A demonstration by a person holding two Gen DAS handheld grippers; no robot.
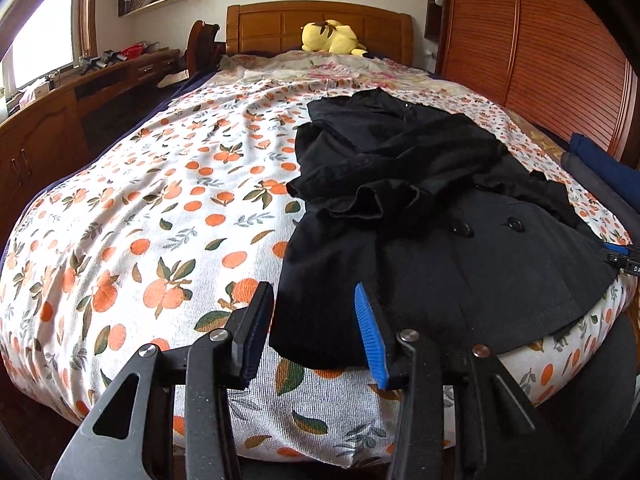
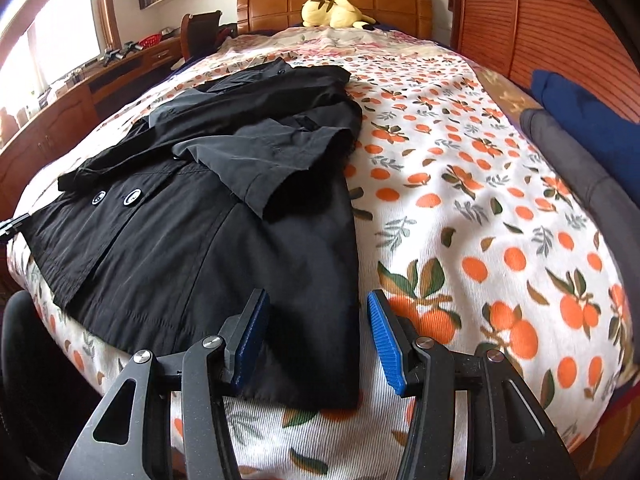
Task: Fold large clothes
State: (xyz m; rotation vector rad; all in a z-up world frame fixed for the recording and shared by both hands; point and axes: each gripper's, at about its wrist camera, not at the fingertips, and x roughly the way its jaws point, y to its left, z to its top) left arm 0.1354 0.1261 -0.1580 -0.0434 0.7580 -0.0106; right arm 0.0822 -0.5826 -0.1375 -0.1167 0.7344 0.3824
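- Hovering released over the near edge of the bed, the left tool has its fingers wide apart, straddling the near left corner of the coat hem; the pictures do not show whether the pads touch the cloth.
- The right tool is likewise released, fingers spread, with the coat's near right corner between them.
- The coat, black, lies flat on the bed, hem toward the tools and collar toward the headboard; both sleeves are folded in across the chest, and two dark buttons show below them.
- Part of the right tool shows at the right edge of the left wrist view, touching or just beside the coat's side; the left tool shows the same way at the left edge of the right wrist view.
- Under the coat, the sheet is white with orange fruit.
- A yellow plush rests by the headboard.
- Folded blue and grey cloth sits along the bed's right side, near the wardrobe.
- A desk runs under the window on the left.
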